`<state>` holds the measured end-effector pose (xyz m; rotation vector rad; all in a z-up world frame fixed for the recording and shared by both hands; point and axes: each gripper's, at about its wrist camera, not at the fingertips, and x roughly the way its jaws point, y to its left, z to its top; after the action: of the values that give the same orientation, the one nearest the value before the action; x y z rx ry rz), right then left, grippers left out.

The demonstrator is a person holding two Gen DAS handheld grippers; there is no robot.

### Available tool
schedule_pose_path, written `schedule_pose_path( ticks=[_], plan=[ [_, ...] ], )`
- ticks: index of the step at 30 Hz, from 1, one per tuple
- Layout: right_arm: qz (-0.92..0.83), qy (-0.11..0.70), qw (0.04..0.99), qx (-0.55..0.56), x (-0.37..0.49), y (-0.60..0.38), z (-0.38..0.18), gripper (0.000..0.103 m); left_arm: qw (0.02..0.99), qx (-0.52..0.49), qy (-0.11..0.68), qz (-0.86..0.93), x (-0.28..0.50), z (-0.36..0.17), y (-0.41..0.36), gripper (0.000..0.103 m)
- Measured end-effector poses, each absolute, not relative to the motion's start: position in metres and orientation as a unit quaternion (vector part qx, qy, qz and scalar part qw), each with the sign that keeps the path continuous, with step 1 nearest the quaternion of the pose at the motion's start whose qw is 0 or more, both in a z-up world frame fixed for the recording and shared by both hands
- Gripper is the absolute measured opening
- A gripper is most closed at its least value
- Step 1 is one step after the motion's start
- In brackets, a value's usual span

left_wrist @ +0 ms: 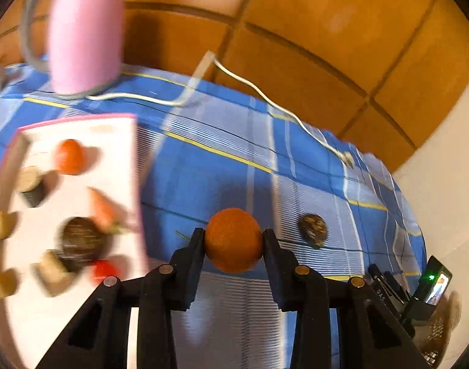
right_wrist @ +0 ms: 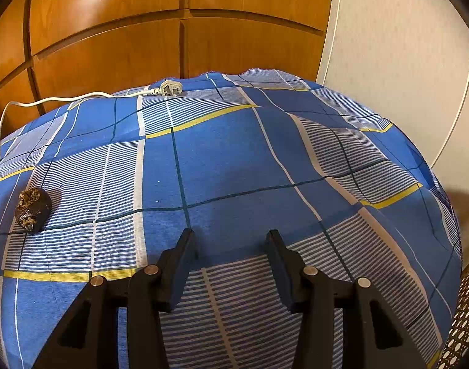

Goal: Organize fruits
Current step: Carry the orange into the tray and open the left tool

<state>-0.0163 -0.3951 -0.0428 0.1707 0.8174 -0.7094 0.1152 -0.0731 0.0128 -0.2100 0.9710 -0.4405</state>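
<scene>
My left gripper [left_wrist: 233, 236] is shut on an orange [left_wrist: 233, 241] and holds it above the blue checked cloth [left_wrist: 222, 166]. To its left lies a white tray with a pink rim [left_wrist: 123, 153] holding an orange fruit [left_wrist: 69, 156], a carrot-like piece [left_wrist: 103, 207], a dark round fruit [left_wrist: 80, 241], a red piece [left_wrist: 104, 270] and several brown pieces. A dark wrinkled fruit [left_wrist: 313, 230] lies on the cloth to the right; it also shows in the right wrist view [right_wrist: 33, 209]. My right gripper [right_wrist: 231, 236] is open and empty over the cloth [right_wrist: 234, 160].
A pink kettle [left_wrist: 85, 27] stands at the back left, its white cable [left_wrist: 265, 98] running to a plug [right_wrist: 171, 88] at the cloth's far edge. Wooden panels [right_wrist: 111, 30] stand behind. A white wall [right_wrist: 403, 61] is at the right. My right gripper's body [left_wrist: 431, 289] shows at lower right.
</scene>
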Motion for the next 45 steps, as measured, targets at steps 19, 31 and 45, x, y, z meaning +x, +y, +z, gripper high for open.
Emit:
schedule_pose_path(
  ticks=[19, 31, 45],
  plan=[
    [-0.342, 0.393, 0.851, 0.068, -0.015, -0.392, -0.042, 0.048, 0.875, -0.169, 0.452, -0.041, 0.123, -0.012, 0.084, 0.038],
    [-0.343, 0.393, 0.851, 0.066, -0.015, -0.391, -0.041, 0.048, 0.884, -0.139, 0.446, -0.021, 0.114, -0.022, 0.083, 0.050],
    [-0.343, 0.393, 0.851, 0.066, -0.014, -0.391, -0.042, 0.048, 0.909, -0.124, 0.398, 0.016, 0.079, 0.012, 0.089, 0.054]
  ],
)
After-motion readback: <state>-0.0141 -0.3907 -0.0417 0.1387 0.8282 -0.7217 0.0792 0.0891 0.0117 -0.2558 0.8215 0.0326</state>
